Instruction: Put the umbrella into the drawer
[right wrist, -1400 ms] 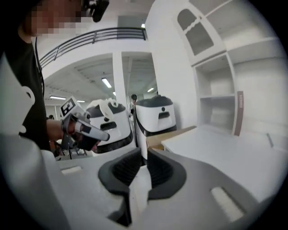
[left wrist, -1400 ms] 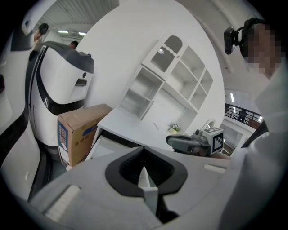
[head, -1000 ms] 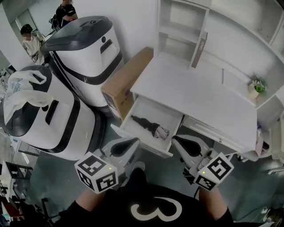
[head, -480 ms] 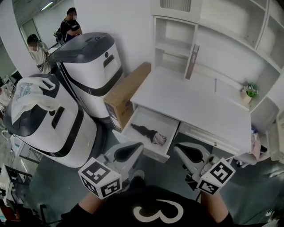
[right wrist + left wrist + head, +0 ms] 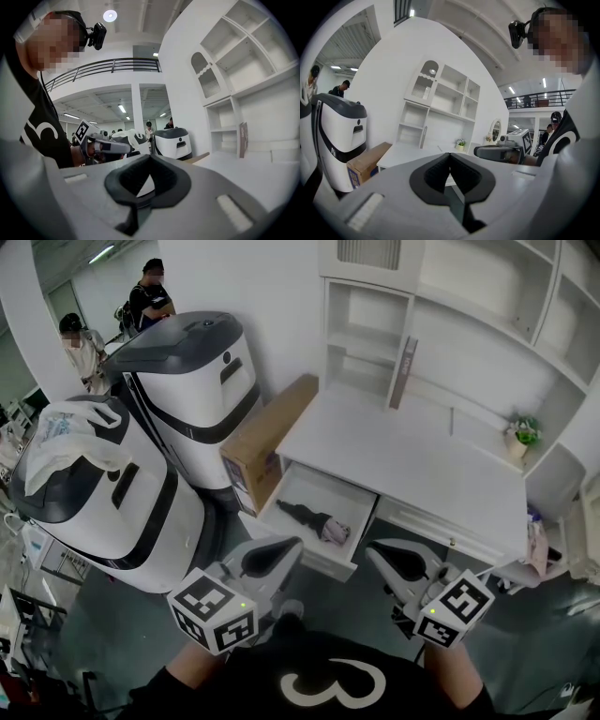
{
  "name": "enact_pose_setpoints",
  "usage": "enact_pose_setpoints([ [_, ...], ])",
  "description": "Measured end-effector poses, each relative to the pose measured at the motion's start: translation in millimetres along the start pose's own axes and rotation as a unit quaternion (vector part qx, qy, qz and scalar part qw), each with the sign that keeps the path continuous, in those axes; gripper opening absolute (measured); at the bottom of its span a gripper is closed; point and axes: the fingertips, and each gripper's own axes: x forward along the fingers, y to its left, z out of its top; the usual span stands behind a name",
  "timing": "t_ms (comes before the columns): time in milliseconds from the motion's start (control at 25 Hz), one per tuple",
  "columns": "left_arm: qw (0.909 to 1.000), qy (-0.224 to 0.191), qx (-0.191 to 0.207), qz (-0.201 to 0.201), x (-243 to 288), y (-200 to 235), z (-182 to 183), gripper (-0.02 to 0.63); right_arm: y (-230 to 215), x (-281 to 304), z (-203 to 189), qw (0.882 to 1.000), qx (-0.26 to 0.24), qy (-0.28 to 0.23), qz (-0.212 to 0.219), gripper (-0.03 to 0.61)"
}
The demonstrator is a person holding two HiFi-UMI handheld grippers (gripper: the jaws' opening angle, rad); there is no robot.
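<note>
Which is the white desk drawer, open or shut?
Open: the white desk drawer stands pulled out, folded dark umbrella lying inside.

The white desk [image 5: 403, 465] has a nearly bare top. At its back a thin book [image 5: 405, 360] stands against the shelves [image 5: 361, 338], and a small potted plant [image 5: 521, 433] sits far right. The left drawer [image 5: 330, 495] stands open – a folded umbrella [image 5: 314, 521] lies inside. On the dark floor [image 5: 103, 634], a cardboard box [image 5: 269, 432] leans on the desk's side, beside two white machines [image 5: 192, 390].
</note>
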Motion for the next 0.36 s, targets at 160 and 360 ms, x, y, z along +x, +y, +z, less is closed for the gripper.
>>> enact_pose_setpoints([
  [160, 1.0000, 0.001, 0.001, -0.001, -1.3, -5.8, -0.1, 0.008, 2.1, -5.7, -0.8, 1.000, 0.001, 0.002, -0.001, 0.003],
  [360, 0.9999, 0.003, 0.011, -0.006, -1.9, -13.1, 2.0, 0.008, 5.9, -11.5, 3.1, 1.000, -0.004, 0.002, -0.002, 0.003],
])
